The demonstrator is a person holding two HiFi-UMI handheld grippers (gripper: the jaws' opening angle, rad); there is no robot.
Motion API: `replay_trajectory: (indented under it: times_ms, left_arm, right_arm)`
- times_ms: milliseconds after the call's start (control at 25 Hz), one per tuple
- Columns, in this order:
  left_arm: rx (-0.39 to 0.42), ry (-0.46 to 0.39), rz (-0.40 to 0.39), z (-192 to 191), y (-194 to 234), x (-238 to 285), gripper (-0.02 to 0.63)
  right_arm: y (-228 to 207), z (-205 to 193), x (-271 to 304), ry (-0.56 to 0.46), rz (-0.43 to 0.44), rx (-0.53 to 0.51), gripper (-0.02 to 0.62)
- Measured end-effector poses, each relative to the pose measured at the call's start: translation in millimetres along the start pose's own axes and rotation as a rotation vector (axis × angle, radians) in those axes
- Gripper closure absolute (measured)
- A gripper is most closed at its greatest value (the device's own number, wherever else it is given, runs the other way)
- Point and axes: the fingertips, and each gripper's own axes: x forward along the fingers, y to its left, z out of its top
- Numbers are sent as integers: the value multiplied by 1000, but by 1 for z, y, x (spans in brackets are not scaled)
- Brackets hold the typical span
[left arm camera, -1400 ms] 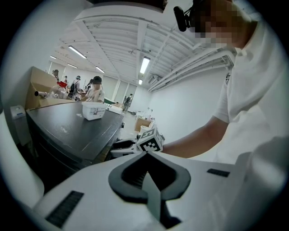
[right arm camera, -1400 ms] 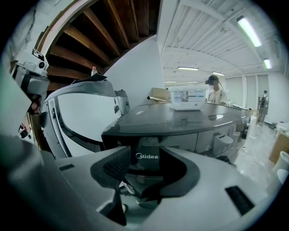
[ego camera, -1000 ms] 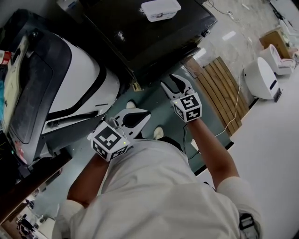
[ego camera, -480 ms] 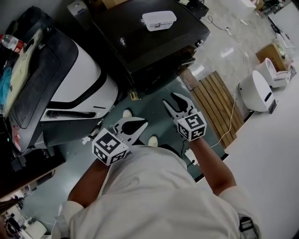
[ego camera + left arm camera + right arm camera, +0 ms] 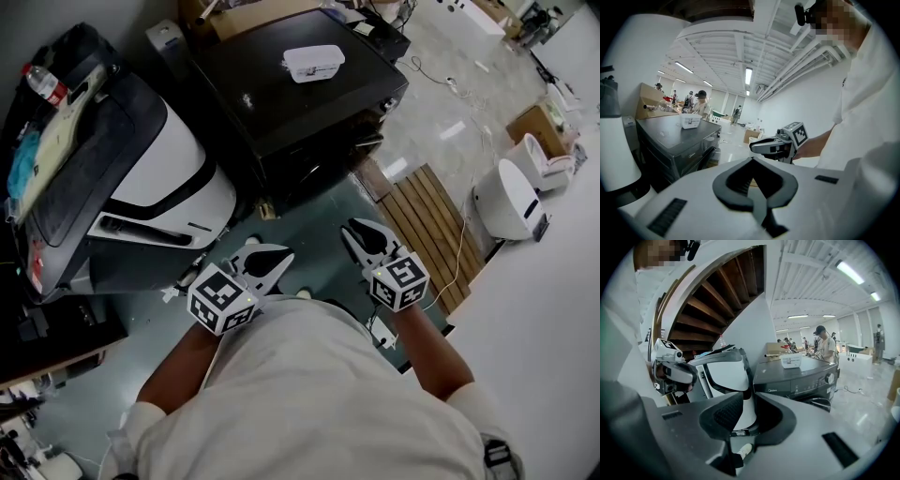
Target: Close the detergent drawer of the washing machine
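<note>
A dark front-loading washing machine (image 5: 291, 103) stands ahead, with a white lidded box (image 5: 313, 62) on top. In the right gripper view its panel (image 5: 797, 380) carries a knob, and no drawer stands out from it. A white machine (image 5: 159, 169) with a dark lid sits to its left. Both grippers hang in the air over the green floor, short of both machines. My left gripper (image 5: 281, 255) is shut and empty, tips meeting (image 5: 752, 159). My right gripper (image 5: 351, 227) has just been closing; a narrow gap (image 5: 750, 397) remains, with nothing between the jaws.
A slatted wooden board (image 5: 427, 220) lies on the floor to the right, with a cable (image 5: 459, 248) across it. Beyond it are a white rounded appliance (image 5: 506, 199) and a cardboard box (image 5: 534, 122). A bottle (image 5: 47, 86) rests behind the white machine. People (image 5: 825, 345) stand far back.
Both grippers have drawn back from the machines toward my body. The right gripper's jaws, wide apart before, now stand close together. The left gripper's jaws look the same.
</note>
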Motion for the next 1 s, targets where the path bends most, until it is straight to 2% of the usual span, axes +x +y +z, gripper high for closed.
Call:
replay_trajectory:
  times_ms: [360,1000]
  left_arm:
    - [40,-7,-2,2,-26,-1,611]
    - [19,0,-4,-11,-51,1,611]
  right_arm:
    - [28,3,-35,-19,48,-17,557]
    - [62,0,-73,-50,81,0,584]
